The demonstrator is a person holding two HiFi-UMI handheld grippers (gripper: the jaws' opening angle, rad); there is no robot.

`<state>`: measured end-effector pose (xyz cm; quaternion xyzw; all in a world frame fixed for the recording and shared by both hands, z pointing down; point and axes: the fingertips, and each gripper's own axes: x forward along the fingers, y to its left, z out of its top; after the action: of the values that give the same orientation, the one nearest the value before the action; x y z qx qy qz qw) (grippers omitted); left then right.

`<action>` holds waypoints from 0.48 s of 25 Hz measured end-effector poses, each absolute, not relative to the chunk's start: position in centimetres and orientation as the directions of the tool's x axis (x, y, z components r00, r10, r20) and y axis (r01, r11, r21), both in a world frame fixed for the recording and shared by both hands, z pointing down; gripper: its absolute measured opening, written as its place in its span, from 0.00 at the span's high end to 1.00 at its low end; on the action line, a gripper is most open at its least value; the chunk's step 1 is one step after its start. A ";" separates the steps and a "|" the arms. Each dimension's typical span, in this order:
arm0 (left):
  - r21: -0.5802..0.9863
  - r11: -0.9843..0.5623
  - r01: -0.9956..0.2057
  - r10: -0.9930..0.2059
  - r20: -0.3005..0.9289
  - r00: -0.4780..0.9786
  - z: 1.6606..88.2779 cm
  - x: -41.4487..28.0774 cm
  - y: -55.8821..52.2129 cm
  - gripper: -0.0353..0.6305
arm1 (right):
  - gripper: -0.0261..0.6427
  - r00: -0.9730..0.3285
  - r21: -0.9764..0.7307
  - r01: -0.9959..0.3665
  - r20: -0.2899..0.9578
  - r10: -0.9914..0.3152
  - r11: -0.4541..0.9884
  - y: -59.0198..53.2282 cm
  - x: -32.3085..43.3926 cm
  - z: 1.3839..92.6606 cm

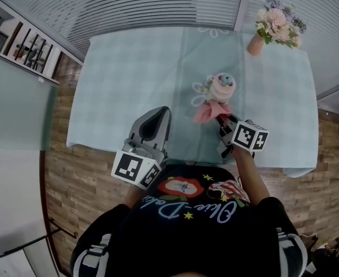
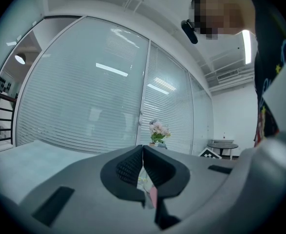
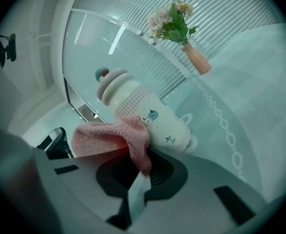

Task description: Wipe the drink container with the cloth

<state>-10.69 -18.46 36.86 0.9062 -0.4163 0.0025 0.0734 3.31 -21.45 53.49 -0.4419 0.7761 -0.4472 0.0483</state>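
The drink container [image 1: 221, 88], a white bottle with a pink band and a blue-knobbed lid [image 3: 138, 113], stands upright on the table's middle. A pink cloth [image 1: 211, 111] [image 3: 114, 139] hangs pressed against its near side. My right gripper [image 1: 222, 120] [image 3: 142, 172] is shut on the pink cloth, just in front of the bottle. My left gripper [image 1: 155, 120] [image 2: 143, 165] hovers above the table's near edge, left of the bottle, with jaws shut and nothing between them.
A pale checked tablecloth [image 1: 134, 79] covers the table. A terracotta vase of flowers [image 1: 275, 27] [image 3: 181, 30] stands at the far right corner. Slatted glass walls [image 2: 84, 96] run behind the table. A wooden floor [image 1: 82, 183] lies around it.
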 end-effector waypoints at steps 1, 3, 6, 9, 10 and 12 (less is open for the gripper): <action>0.133 -0.641 -0.756 -0.756 0.064 0.652 36.9 -10.7 -18.5 0.94 | 0.94 -0.607 -0.728 -0.651 0.331 -0.722 0.214 -21.4 3.3 53.6; 0.138 -0.638 -0.758 -0.758 0.063 0.650 36.9 -10.8 -18.6 0.94 | 0.94 -0.611 -0.698 -0.678 0.360 -0.705 0.231 -21.3 3.3 53.8; 0.144 -0.631 -0.763 -0.763 0.061 0.643 37.1 -11.1 -18.6 0.94 | 0.94 -0.606 -0.607 -0.741 0.421 -0.675 0.286 -21.2 3.5 54.2; 0.148 -0.622 -0.769 -0.770 0.062 0.635 37.2 -11.3 -18.7 0.94 | 0.94 -0.588 -0.507 -0.792 0.487 -0.646 0.338 -21.0 3.8 54.9; 0.148 -0.621 -0.770 -0.771 0.062 0.634 37.2 -11.4 -18.7 0.94 | 0.94 -0.582 -0.479 -0.803 0.505 -0.638 0.353 -20.9 3.9 55.1; 0.147 -0.622 -0.769 -0.770 0.062 0.635 37.1 -11.3 -18.7 0.94 | 0.94 -0.574 -0.439 -0.815 0.527 -0.627 0.377 -20.8 4.0 55.3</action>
<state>-11.34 -18.72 37.13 0.9006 -0.4272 -0.0037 0.0798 3.97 -20.75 55.34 -0.4407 0.8184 -0.3422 -0.1375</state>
